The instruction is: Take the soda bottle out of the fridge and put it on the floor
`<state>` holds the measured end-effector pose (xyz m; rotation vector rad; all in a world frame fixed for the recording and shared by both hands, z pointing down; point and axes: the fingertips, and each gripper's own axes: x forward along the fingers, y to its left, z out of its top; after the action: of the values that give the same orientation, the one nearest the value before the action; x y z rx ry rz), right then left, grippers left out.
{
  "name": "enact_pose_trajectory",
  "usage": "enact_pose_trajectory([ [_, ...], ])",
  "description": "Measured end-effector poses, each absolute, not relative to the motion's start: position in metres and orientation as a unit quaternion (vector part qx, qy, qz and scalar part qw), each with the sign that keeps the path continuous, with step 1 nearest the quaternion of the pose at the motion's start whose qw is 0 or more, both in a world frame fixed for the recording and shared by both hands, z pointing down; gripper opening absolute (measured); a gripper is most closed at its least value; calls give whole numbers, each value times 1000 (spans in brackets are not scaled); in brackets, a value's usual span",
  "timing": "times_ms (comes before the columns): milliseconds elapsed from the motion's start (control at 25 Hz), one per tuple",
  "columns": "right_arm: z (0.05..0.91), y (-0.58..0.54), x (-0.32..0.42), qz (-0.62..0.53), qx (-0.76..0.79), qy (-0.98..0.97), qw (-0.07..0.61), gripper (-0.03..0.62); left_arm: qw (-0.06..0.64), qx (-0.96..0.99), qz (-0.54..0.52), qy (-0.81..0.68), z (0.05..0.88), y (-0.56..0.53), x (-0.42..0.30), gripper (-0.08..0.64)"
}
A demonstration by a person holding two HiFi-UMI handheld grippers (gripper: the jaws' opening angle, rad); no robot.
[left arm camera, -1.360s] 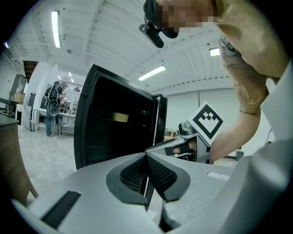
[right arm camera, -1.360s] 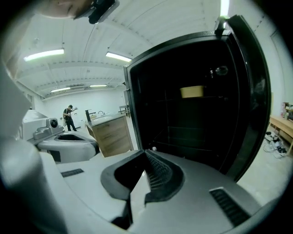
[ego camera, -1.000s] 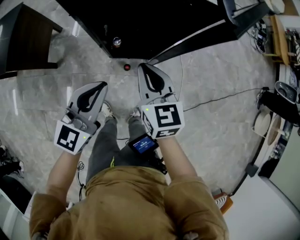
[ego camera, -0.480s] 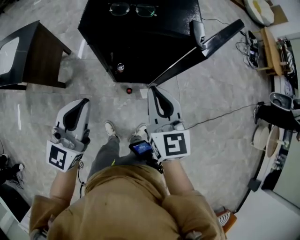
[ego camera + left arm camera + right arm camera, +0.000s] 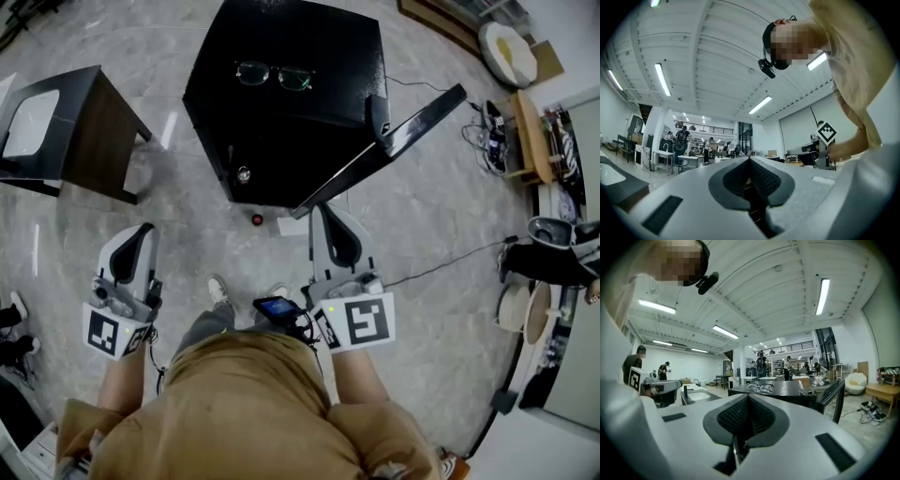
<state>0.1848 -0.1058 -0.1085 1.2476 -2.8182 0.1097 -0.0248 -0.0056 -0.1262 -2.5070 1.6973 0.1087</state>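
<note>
White plastic nearest: got the left gripper (image 5: 142,232) at lower left and the right gripper (image 5: 325,211) at lower centre, both with jaws pressed together and nothing pinched, both aimed up-frame. Just past the shoes (image 5: 217,287), spotting a small red cap from straight above, so probably the soda bottle (image 5: 256,219), standing upright on the grey floor (image 5: 178,206), long axis pointing right at the camera. Sits between the two grippers, up and left of the right one's tips, so closer to the right than the left. Not touching either. Beyond that, looking at the black fridge (image 5: 281,103) at top centre, door (image 5: 412,117) swung open to the right, glasses (image 5: 272,75) lying on top. Looks pretty much done, assuming that cap really is the bottle.
</note>
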Motion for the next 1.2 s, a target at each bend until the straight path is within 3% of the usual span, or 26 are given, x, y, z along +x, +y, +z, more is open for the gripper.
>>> enact_pose_trajectory([
  [1200,-217,-78,197,-26,398,-915,-59,1,106,-807,62,577,-198,17,-36,2],
])
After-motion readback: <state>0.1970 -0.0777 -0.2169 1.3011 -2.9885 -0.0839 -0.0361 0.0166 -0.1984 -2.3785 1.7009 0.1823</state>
